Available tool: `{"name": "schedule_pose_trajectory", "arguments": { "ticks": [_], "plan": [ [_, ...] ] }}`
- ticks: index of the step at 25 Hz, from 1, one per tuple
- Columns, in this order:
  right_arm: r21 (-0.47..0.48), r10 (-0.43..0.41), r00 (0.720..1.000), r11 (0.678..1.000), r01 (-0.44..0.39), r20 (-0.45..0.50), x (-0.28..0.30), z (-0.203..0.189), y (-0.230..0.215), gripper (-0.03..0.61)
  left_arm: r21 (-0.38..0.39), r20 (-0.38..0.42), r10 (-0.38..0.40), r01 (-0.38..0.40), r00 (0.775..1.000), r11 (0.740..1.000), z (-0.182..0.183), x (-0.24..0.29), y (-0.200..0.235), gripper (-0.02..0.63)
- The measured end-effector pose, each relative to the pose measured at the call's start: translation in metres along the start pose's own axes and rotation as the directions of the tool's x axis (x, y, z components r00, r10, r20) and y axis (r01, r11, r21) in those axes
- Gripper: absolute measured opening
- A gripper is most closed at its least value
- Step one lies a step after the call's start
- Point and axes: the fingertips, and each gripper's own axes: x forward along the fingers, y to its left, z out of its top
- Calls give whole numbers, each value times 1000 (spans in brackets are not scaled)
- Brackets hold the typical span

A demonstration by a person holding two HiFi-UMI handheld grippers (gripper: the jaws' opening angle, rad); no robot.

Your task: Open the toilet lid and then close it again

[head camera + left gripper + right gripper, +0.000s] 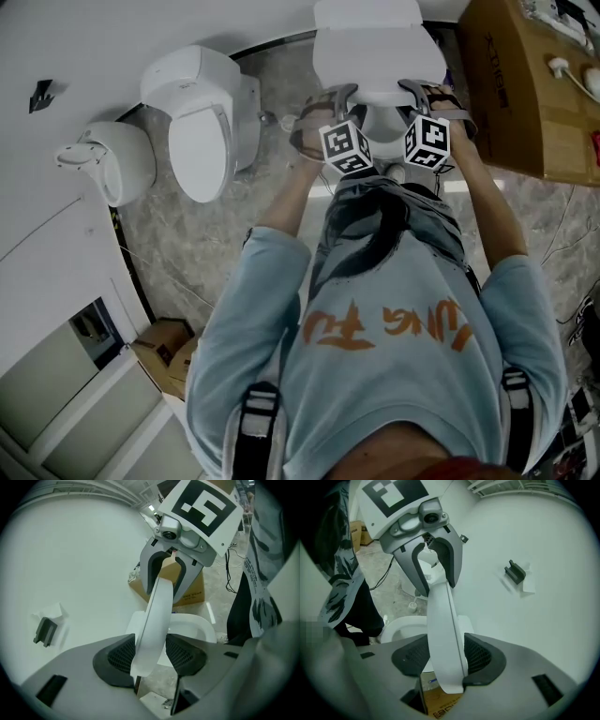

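The white toilet lid (pixel 375 66) stands part-raised over the bowl (pixel 384 122) at the top of the head view. My left gripper (pixel 325 98) is shut on its left edge and my right gripper (pixel 427 94) on its right edge. In the left gripper view the lid (pixel 154 620) runs edge-on between the dark pads (pixel 117 658) of my left gripper (pixel 151 656), and the right gripper (pixel 164 592) clamps it farther up. In the right gripper view the lid (pixel 440 620) fills the gap of my right gripper (pixel 443 660), with the left gripper (pixel 433 585) beyond. The seat (pixel 197 625) lies below.
A second white toilet (pixel 202 122) and a round white fixture (pixel 112 159) stand to the left. A big cardboard box (pixel 511 84) sits close on the right, with cables (pixel 562 234) on the floor. Small boxes (pixel 169 352) lie lower left. A dark hook (pixel 514 572) is on the wall.
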Motion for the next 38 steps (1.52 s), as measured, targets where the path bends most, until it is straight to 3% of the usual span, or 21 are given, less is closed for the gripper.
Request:
{"name": "schedule_pose_trajectory", "arguments": {
  "ticks": [9, 18, 22, 32, 38],
  "plan": [
    [-11, 79, 997, 997, -80, -18, 11, -16, 64, 246, -11, -55, -123, 123, 991, 992, -19, 14, -61, 230],
    [57, 220, 975, 974, -220, 5, 24, -30, 123, 265, 15, -107, -251, 254, 962, 967, -43, 34, -121, 241],
    [55, 251, 968, 966, -251, 2, 33, -38, 146, 268, 35, -127, -265, 272, 956, 962, -53, 45, -144, 245],
    [96, 346, 938, 934, -343, -10, 64, -59, 204, 256, -28, -128, -351, 351, 927, 936, -77, 72, -198, 216],
    [122, 349, 937, 931, -344, -27, 86, -73, 231, 245, -51, -152, -352, 348, 924, 936, -91, 94, -223, 207]
  ]
}}
